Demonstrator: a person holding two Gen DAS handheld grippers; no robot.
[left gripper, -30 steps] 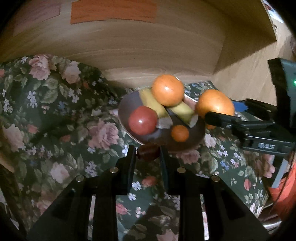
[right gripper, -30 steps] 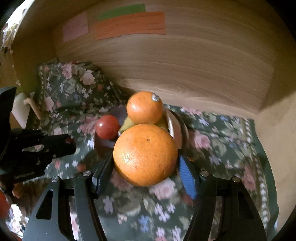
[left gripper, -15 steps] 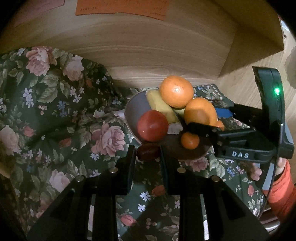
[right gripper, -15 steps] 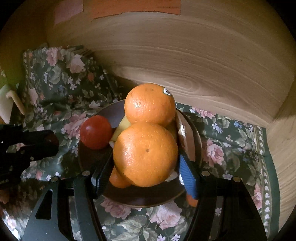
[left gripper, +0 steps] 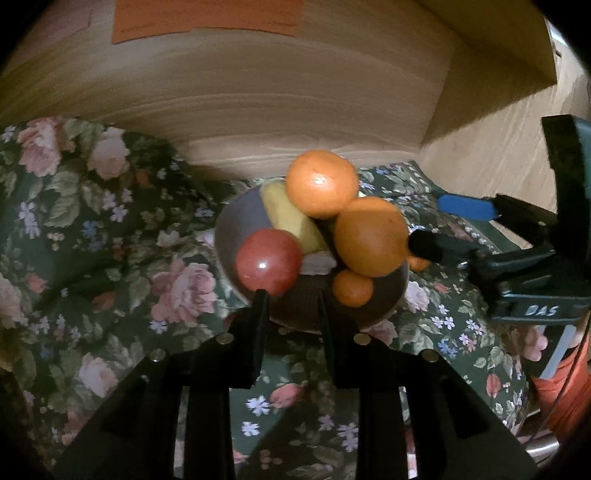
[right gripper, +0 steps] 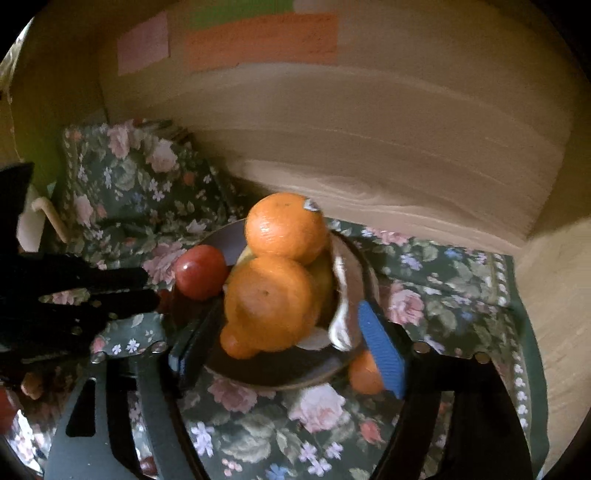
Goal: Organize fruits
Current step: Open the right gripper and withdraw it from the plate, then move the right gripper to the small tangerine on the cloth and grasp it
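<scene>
Right gripper (right gripper: 284,343) opening over plate (right gripper: 280,373) on floral cloth (right gripper: 314,424).

Ahead of each claw a pale wood-grain wall (right gripper: 369,140) rises, dimly lit, with orange (right gripper: 262,40), pink (right gripper: 143,46) and green (right gripper: 242,8) paper notes stuck high on it, while a dark green floral cloth (left gripper: 110,229) covers the surface below and rumples toward the left.

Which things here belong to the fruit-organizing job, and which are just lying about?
Job: plate; upper orange; lower orange; red fruit; yellow fruit; small orange on plate; small orange beside plate; dark fruit in left tool.
Lying about: floral cloth; coloured paper notes; wooden back panel.
</scene>
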